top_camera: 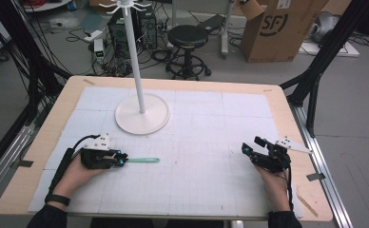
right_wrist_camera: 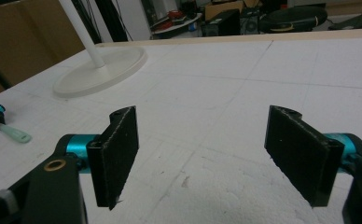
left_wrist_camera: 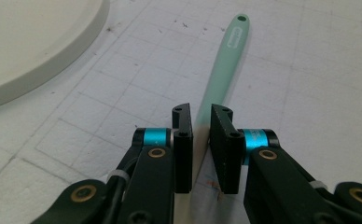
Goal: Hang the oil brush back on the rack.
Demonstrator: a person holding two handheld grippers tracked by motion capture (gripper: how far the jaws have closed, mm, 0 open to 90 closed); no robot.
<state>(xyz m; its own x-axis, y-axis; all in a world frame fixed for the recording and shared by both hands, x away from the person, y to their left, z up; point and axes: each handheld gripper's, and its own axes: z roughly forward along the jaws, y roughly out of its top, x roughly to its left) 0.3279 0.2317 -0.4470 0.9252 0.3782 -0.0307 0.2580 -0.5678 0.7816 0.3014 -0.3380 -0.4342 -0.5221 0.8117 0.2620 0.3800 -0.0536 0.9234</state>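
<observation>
Nearest, at the front left of the surface (top_camera: 182, 190): left gripper (top_camera: 121, 159), lying low on the white gridded mat (top_camera: 211, 142), jaws clamped on the near end of a mint-green spatula-like tool (top_camera: 142, 160). Seen in the left gripper view: pads pressed against either side of the tool's (left_wrist_camera: 223, 70) slim handle, remaining length running straight out ahead of the jaws and flat on the mat, small hanging hole at the far tip. No earlier frame to compare.

At the front right, well apart from the tool: right gripper (top_camera: 250, 148), held just above the mat, jaws spread wide with nothing between them. In the right gripper view, bare mat between the two black pads, and the tool's far tip (right_wrist_camera: 18, 135) visible off at the left edge beside the other gripper.

Farther back, left of centre: white round base (top_camera: 141, 114) of a hanger stand resting on the mat, thin white pole (top_camera: 135, 61) rising upright from its middle, short hooks at the top.

Beyond the surface, on the floor: black round stool (top_camera: 188, 40), cardboard box (top_camera: 280, 28), tangled cables (top_camera: 101, 52).
</observation>
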